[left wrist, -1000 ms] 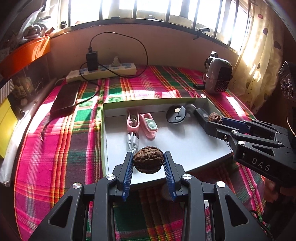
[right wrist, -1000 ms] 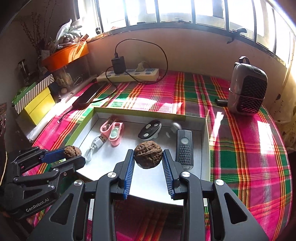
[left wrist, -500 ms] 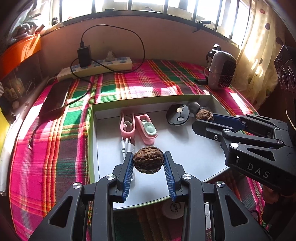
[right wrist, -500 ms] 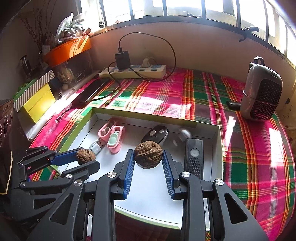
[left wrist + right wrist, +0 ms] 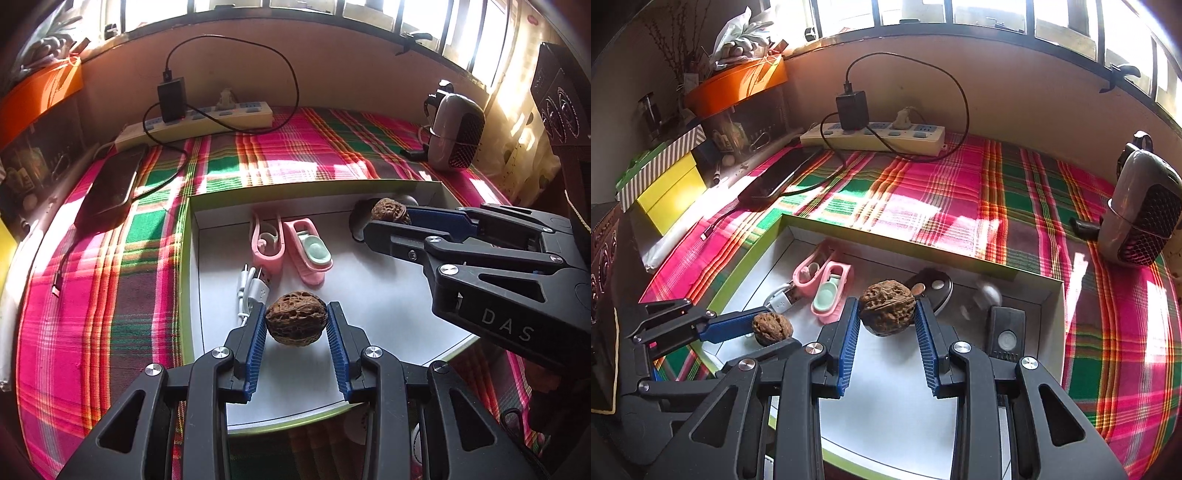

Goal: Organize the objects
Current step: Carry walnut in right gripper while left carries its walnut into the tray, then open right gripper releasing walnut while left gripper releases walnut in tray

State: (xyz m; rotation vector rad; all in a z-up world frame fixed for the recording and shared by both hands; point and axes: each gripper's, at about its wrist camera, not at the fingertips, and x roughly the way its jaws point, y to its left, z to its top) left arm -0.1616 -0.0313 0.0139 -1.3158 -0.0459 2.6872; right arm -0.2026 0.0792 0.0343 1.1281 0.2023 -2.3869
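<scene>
Two brown walnuts are held over a white tray with a green rim (image 5: 184, 258) on a plaid cloth. In the left wrist view my left gripper (image 5: 296, 317) is shut on one walnut (image 5: 295, 328), low above the tray's near half, beside a white USB cable (image 5: 251, 288). My right gripper (image 5: 388, 219) reaches in from the right, shut on the second walnut (image 5: 389, 210) over the tray's far right part. The right wrist view shows that walnut (image 5: 886, 314) between the right gripper's (image 5: 886, 310) blue pads, with the left gripper (image 5: 772, 332) and its walnut (image 5: 772, 326) at the left.
In the tray (image 5: 923, 251) lie pink clips (image 5: 306, 247), a black key fob (image 5: 934, 290) and a black remote (image 5: 1006, 336). Behind it are a power strip (image 5: 199, 122), a dark phone (image 5: 110, 184) and a small heater (image 5: 458, 136). A yellow box (image 5: 672, 192) stands at the left.
Both grippers have come forward over the tray, each still holding its walnut. In the left wrist view the right gripper has slid leftward, toward the tray's middle.
</scene>
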